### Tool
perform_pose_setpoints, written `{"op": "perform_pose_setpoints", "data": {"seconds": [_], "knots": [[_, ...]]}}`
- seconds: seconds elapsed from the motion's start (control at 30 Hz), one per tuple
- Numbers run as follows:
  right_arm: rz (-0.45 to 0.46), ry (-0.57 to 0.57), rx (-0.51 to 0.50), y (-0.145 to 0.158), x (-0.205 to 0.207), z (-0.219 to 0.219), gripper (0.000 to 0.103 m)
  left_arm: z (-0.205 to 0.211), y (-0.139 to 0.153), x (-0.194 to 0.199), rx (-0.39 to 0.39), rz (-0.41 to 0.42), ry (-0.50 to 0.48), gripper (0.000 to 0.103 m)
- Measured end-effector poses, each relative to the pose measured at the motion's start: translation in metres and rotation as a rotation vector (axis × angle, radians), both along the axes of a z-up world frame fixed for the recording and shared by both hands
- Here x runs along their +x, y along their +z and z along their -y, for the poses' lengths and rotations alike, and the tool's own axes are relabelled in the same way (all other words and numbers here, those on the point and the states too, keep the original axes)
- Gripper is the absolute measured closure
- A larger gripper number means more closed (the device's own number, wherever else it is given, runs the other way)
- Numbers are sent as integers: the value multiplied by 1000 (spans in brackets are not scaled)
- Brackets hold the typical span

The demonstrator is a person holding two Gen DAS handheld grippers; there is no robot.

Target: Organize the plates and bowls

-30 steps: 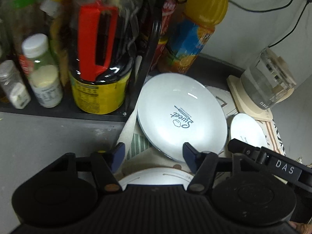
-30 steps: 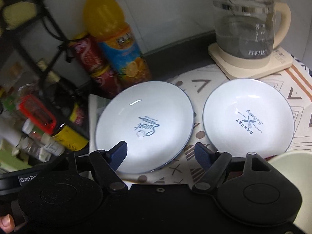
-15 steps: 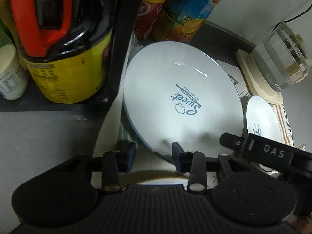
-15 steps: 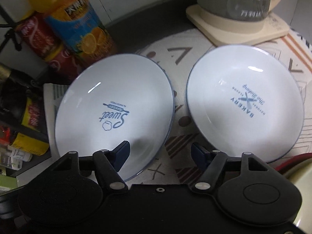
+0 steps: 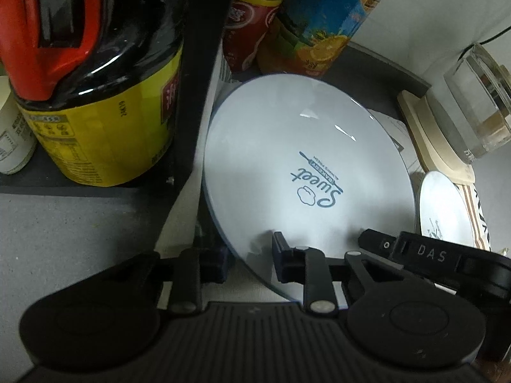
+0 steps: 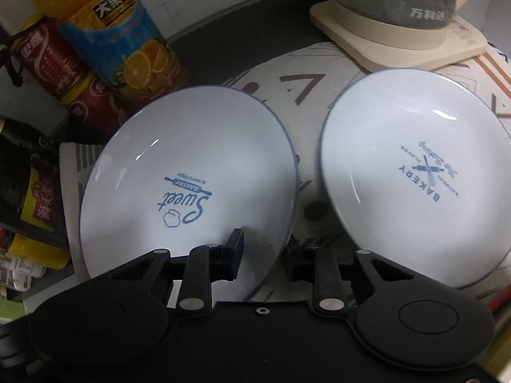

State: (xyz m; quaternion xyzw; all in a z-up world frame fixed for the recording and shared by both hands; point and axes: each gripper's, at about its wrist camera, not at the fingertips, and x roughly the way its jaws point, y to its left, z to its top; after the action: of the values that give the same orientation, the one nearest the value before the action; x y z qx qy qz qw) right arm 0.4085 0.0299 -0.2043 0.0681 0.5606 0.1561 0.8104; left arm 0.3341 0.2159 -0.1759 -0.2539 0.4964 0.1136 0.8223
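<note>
A white plate printed "Sweet" (image 5: 303, 159) (image 6: 191, 166) lies on the patterned cloth (image 6: 306, 95), with its near side slightly raised. My left gripper (image 5: 250, 260) is shut across its near left rim, one finger over the plate and one outside it. My right gripper (image 6: 263, 253) is shut across the near right rim of the same plate. The right gripper's black body (image 5: 431, 257) shows at the right of the left wrist view. A second white plate printed "Bakery" (image 6: 415, 175) (image 5: 444, 210) lies just right of the first, apart from it.
A black rack post (image 5: 194, 95) and a dark bottle with a yellow label (image 5: 95, 95) stand close to the plate's left. An orange juice bottle (image 6: 121, 41) and red cans (image 6: 54, 60) crowd behind it. A glass kettle on a cream base (image 6: 399, 0) sits at the back right.
Both grippers moved forward and down onto the Sweet plate's near rim. Their fingers narrowed from wide open until they closed on it.
</note>
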Motion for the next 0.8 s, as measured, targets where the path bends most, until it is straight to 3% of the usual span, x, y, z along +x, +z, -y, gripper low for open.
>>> {"op": "perform_pose_setpoints", "data": {"seconds": [0.1, 0.2, 0.53, 0.8], "knots": [[6, -10, 36, 3, -2, 6, 84, -3, 2, -3, -15, 12, 20, 82], [71, 2, 63, 18, -10, 11, 89, -4, 14, -7, 3, 56, 9, 85], [157, 51, 80, 46, -34, 24, 88, 4, 37, -27, -6, 86, 28, 85], [212, 105, 106, 71, -66, 37, 88, 25, 60, -66, 6, 124, 62, 85]]}}
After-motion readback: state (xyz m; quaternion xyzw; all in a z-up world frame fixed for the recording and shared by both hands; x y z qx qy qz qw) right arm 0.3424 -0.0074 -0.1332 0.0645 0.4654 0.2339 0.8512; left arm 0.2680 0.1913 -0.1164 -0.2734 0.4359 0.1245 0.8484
